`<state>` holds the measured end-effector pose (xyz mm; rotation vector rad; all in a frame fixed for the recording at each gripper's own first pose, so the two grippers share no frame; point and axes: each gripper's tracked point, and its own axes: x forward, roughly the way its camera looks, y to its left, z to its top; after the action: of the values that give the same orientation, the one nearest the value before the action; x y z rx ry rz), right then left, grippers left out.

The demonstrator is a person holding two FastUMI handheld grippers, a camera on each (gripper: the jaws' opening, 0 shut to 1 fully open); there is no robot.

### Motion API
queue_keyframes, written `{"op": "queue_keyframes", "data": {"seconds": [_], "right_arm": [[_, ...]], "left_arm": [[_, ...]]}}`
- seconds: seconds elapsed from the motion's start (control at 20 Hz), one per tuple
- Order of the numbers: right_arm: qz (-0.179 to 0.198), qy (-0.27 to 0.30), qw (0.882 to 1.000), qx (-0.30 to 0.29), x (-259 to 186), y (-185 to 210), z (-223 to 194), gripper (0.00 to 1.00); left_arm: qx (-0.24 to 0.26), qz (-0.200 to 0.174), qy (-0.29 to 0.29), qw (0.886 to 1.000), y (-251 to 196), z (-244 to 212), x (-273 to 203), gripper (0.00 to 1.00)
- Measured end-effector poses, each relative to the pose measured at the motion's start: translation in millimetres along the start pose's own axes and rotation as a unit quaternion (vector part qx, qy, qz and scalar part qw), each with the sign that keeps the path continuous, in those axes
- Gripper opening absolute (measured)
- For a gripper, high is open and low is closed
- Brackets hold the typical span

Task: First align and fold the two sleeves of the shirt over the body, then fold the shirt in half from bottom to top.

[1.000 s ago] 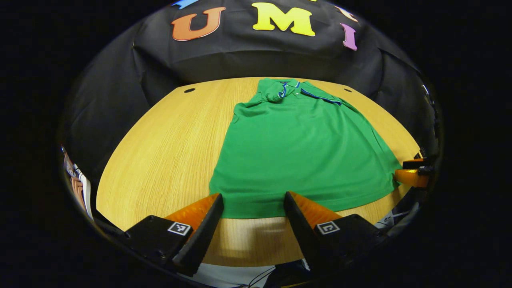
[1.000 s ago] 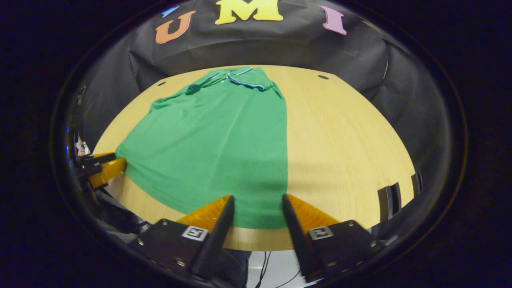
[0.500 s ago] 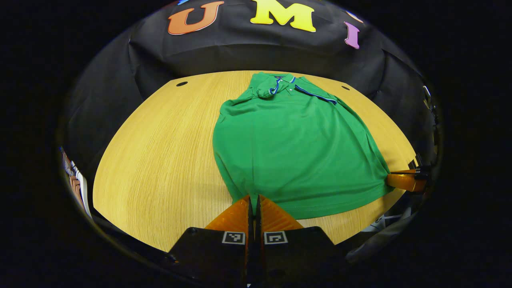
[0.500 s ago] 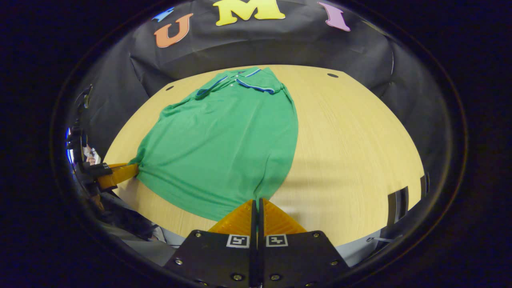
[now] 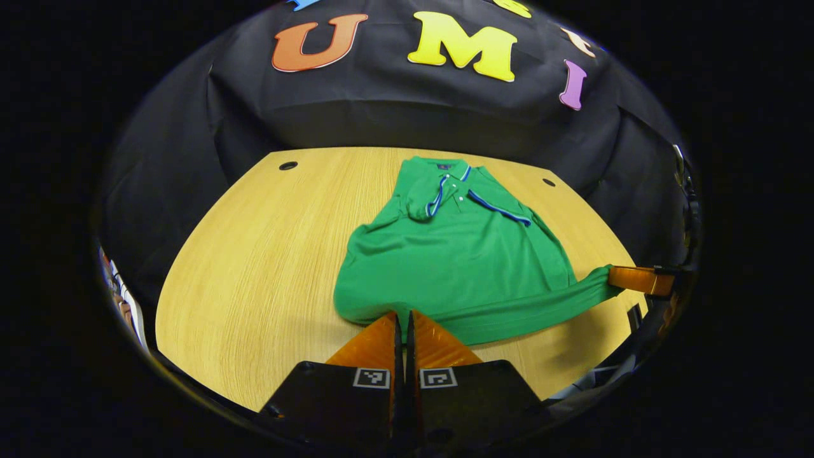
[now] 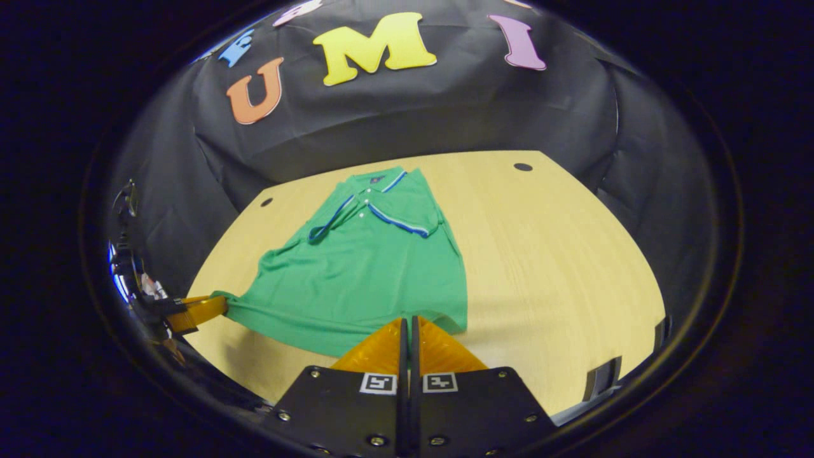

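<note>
Green shirt (image 5: 455,261) hem corners are pinched by the closed left gripper (image 5: 400,316) and right gripper (image 6: 407,320), lifted off the wooden table (image 5: 254,254) before black cloth.

Free room: bare table (image 5: 254,254) to my left, wider bare stretch to my right; obstacle: shirt (image 5: 458,254) mid-table.

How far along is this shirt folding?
Sleeves look already folded in: the shirt lies as a narrow body on the table. In hand: the left claw and right claw each pinch a bottom corner, hem lifted. Left: carrying the hem up to the collar.
</note>
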<state>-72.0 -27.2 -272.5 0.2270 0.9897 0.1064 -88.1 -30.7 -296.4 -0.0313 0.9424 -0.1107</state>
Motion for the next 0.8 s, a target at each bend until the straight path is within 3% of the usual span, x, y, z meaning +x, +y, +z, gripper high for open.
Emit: {"op": "queue_keyframes", "data": {"seconds": [0.8], "right_arm": [[0.018, -0.092, 0.995, -0.022, 104.6, -11.1, 177.9, 0.00]], "left_arm": [[-0.012, -0.004, -0.070, 0.997, 0.3, 152.3, 115.6, 0.03]]}}
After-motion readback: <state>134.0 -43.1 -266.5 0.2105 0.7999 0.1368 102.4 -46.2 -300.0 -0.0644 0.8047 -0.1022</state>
